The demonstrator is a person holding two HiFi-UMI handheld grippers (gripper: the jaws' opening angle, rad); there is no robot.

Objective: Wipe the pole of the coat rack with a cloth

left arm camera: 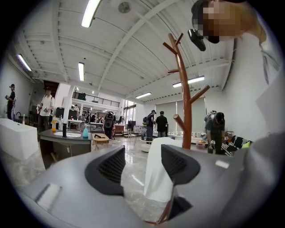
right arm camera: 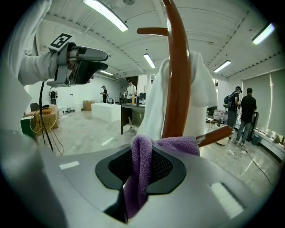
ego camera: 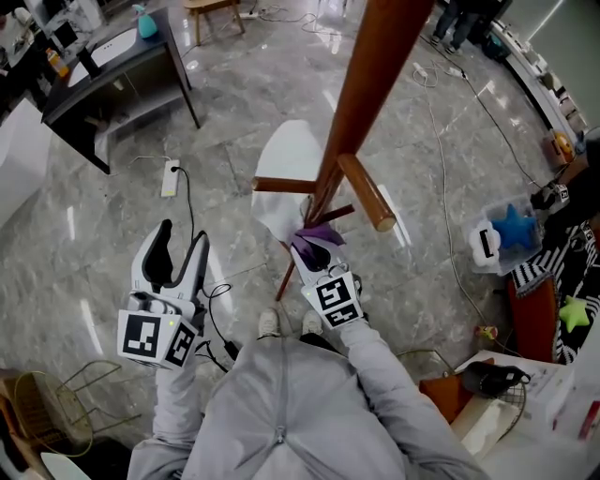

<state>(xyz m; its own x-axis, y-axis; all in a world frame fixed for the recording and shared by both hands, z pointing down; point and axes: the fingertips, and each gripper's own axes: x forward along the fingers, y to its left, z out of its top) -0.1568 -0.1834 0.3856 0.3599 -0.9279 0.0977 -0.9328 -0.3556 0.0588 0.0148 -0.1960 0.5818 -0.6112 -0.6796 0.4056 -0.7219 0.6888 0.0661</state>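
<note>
Grey marble floor (ego camera: pixel 281 84), crossed by cables (ego camera: pixel 448 202), is seen in the head view. The purple cloth (ego camera: pixel 314 236) is held against the coat rack pole (ego camera: pixel 375 84) by the right gripper (ego camera: pixel 317 251). In the left gripper view, the left gripper (left arm camera: pixel 142 167) is shown spread and empty — a wide hall under strip lights (left arm camera: pixel 91 12) lies beyond. In the right gripper view, the cloth (right arm camera: pixel 140 164) is pinched between the jaws, against the pole (right arm camera: pixel 178 80).

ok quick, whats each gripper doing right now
left gripper: jaws open, nothing between them
right gripper: jaws shut on the purple cloth
</note>
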